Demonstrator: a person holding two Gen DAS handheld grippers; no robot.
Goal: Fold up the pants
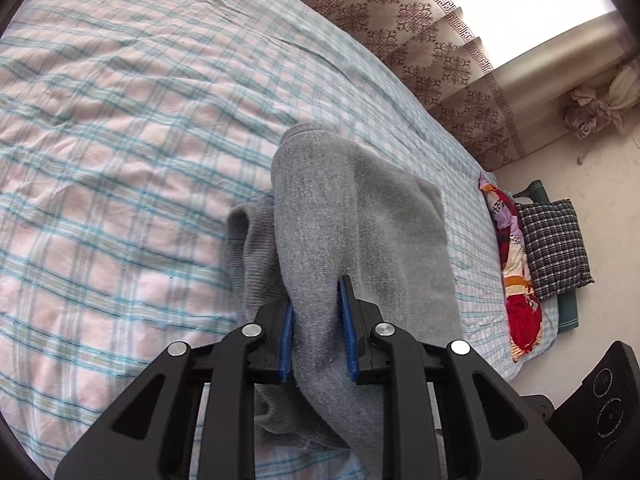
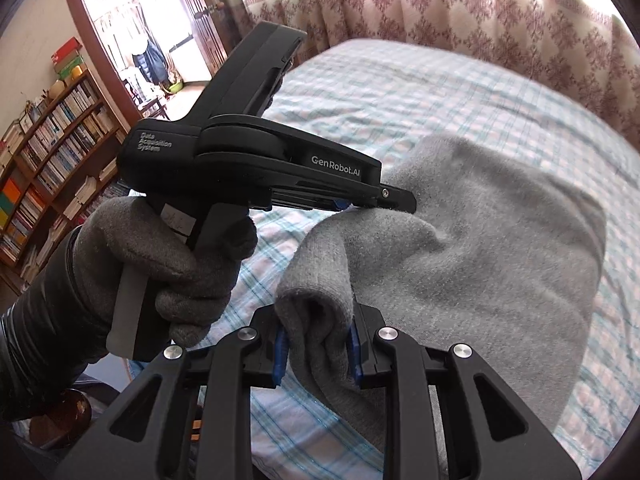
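Right gripper [image 2: 318, 350] clamps a bunched fold of the grey pants [image 2: 480, 248], blue pads pressed into the cloth. At ten o'clock, a gloved hand [image 2: 168, 264] grips the left gripper [image 1: 318, 332], also pinching the pants, which drape onto the plaid bedsheet [image 1: 120, 160]. Farther out at two o'clock, a checked pillow [image 1: 554, 244], then patterned curtains [image 2: 460, 12].
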